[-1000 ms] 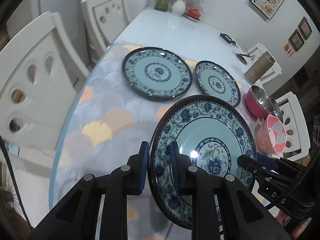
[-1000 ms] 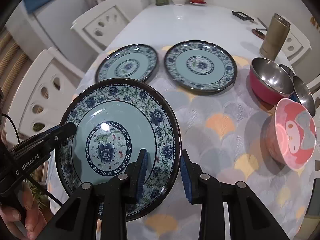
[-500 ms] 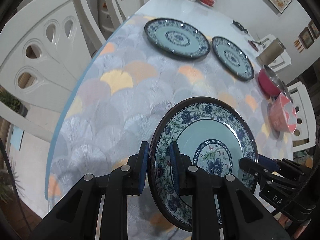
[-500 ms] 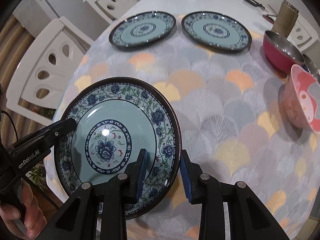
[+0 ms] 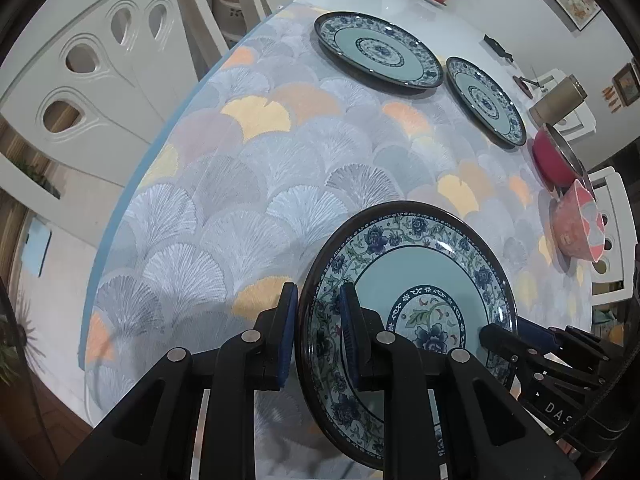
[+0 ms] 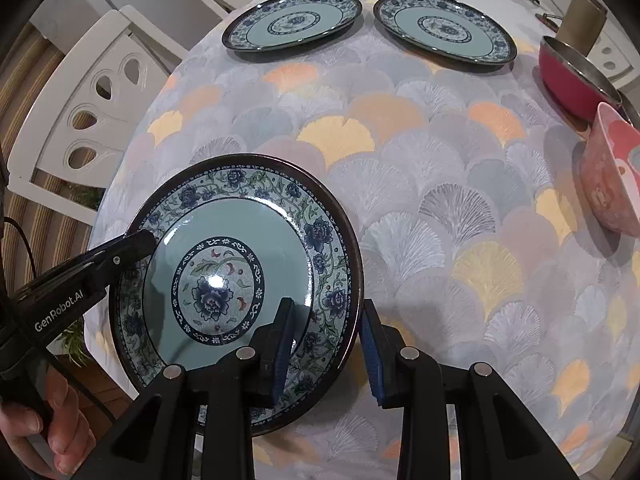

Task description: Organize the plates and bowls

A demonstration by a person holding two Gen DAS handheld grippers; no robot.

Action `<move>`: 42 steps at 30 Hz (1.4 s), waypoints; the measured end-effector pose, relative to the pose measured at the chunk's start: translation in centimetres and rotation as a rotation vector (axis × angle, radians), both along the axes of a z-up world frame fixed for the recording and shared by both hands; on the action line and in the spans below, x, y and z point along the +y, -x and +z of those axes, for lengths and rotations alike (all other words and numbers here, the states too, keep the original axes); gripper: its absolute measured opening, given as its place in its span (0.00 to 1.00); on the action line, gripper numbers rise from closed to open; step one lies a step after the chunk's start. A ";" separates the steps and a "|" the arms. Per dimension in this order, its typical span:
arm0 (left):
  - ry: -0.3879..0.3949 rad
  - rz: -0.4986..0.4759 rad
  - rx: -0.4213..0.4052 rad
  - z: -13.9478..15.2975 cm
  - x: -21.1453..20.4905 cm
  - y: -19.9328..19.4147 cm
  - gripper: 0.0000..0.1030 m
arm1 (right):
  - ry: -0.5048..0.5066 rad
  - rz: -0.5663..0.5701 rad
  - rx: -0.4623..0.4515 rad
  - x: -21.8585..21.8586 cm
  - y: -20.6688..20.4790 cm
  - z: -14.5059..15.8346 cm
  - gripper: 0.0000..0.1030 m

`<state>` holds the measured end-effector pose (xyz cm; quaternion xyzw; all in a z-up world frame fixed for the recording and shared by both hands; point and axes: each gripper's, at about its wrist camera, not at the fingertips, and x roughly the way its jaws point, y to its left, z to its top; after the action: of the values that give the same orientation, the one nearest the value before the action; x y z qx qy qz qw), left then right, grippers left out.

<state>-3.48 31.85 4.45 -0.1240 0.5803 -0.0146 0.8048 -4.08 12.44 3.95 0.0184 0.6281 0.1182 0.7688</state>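
Both grippers are holding one floral plate [image 6: 240, 264] by opposite edges above the near end of the table [image 6: 420, 200]. The left gripper [image 5: 318, 328] is clamping the plate's left rim, one finger under the rim and one on the patterned border. The right gripper [image 6: 326, 344] is gripping the right rim in the same way, its blue pads [image 6: 370, 356] pressing on either side of the dark edge. The plate is sitting tilted, its face turned toward both cameras.

Two matching plates [image 6: 294, 20] [image 6: 444, 28] are lying flat, side by side, at the far end of the patterned tablecloth [image 5: 280, 184]. A red bowl [image 6: 576, 76] and a pink bowl [image 6: 616, 172] are standing near each other at the table's right edge. A hand [image 6: 44, 432] is showing at the lower left of the right wrist view, gripping the left tool's handle.
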 end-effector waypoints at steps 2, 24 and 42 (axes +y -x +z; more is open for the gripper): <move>-0.006 0.001 0.004 -0.1 0.1 0.1 0.18 | 0.000 0.004 -0.002 0.1 0.0 0.0 0.30; 0.034 0.061 -0.113 3.0 1.5 -1.5 0.19 | 0.007 0.000 -0.082 -0.7 -1.1 2.5 0.30; 0.010 0.033 -0.233 6.5 1.6 -9.3 0.19 | 0.024 0.008 -0.165 -0.7 -6.2 5.1 0.30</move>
<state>5.79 33.43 10.96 -0.1352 0.4807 -0.0185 0.8662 2.14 11.74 9.09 -0.0029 0.5639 0.1150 0.8178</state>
